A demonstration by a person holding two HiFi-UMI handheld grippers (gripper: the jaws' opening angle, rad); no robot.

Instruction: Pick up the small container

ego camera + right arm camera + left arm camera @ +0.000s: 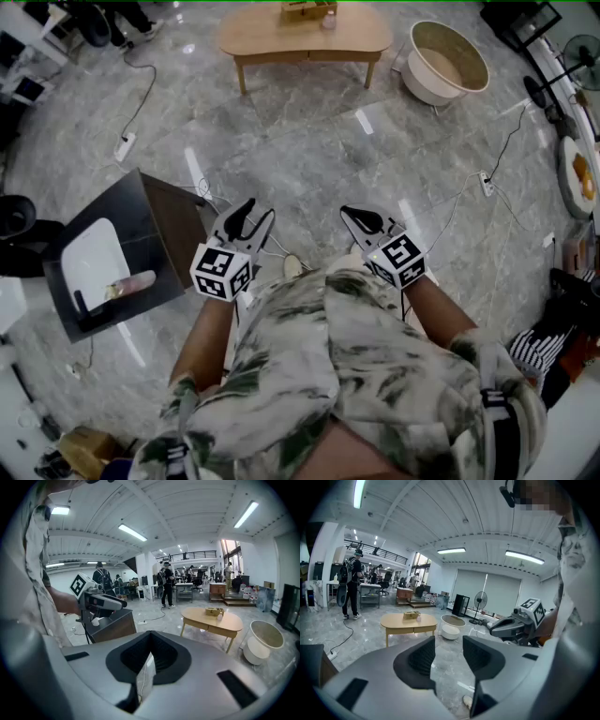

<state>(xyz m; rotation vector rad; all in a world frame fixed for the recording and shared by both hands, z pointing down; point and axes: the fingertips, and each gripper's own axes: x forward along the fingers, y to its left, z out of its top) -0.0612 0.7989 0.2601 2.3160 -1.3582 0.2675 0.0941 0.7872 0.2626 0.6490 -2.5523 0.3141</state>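
Two handheld tools hovered above the grey floor [309, 141]: left gripper [260, 212] [449, 641] gaped empty, right gripper [350, 213] [149, 634] was pressed closed on nothing.

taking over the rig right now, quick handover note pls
Tools: left tool open and empty; right tool shut and empty; both held by the waist.
Things: small item beside a box on the wooden table, far ahead; black stand with white tray at the left.
Done: nothing picked up.
Left: walk over, likely grasp the small item with the open tool, lift.
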